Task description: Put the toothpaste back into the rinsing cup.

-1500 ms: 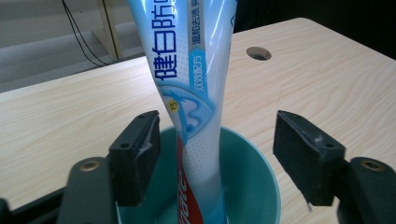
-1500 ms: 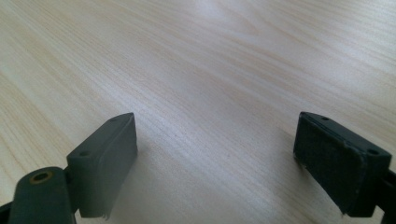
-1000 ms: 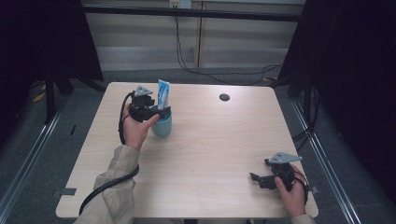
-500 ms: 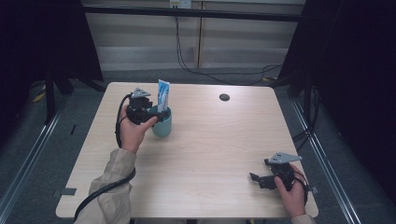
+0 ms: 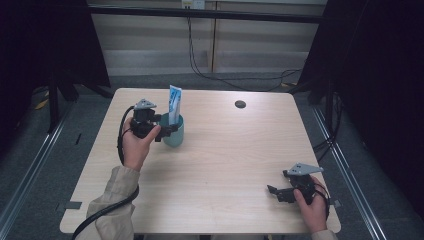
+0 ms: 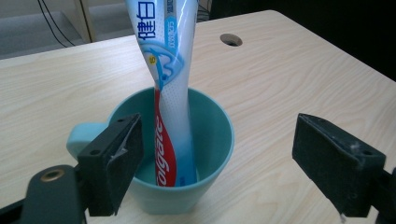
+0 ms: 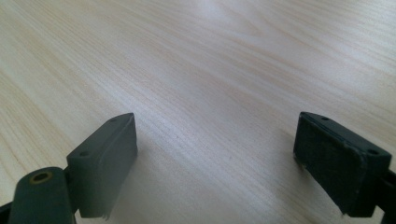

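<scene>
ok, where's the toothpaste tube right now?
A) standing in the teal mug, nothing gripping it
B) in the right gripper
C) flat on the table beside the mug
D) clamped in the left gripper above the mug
A: the toothpaste tube stands inside the teal mug, leaning on its rim, while the left gripper has its jaws wide apart either side of the mug, pads off the tube.

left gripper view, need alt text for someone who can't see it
A toothpaste tube stands tilted in a teal cup on a pale wooden table. The left gripper has its two black jaws open on either side of the cup, not touching the tube. A small round hole is in the tabletop behind.
</scene>
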`<state>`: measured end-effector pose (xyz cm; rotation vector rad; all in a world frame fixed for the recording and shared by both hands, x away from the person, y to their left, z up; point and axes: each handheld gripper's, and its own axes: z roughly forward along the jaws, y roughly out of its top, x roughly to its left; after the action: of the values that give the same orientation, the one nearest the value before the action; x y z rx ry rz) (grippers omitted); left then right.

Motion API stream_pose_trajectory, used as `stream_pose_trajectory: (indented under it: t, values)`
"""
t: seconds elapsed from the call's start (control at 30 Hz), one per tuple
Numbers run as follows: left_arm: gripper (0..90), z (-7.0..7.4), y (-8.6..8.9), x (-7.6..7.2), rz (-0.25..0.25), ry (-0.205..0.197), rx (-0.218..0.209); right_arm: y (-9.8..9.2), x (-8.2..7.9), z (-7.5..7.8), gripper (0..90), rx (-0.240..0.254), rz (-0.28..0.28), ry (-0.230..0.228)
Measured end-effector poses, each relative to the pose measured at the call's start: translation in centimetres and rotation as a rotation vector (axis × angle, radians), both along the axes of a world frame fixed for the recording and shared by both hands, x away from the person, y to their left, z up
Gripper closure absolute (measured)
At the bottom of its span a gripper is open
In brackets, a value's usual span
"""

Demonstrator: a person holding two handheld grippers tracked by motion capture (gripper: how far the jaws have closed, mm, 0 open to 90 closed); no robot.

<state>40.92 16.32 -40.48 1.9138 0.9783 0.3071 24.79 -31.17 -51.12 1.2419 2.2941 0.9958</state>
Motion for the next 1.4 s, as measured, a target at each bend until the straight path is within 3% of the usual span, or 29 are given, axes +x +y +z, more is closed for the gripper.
stream_pose_trajectory:
  t: [0.43, 1.4]
  values:
    - [16.9, 0.1, 1.1, -1.3, -0.024, 0.003, 0.002, 0.0, 0.0, 0.0, 13.1, 0.0, 0.0, -0.001]
    - [17.9, -1.7, 3.7, -3.8, -0.02, 0.0, -0.009, 0.0, 0.0, 0.0, 13.1, 0.0, 0.0, 0.0]
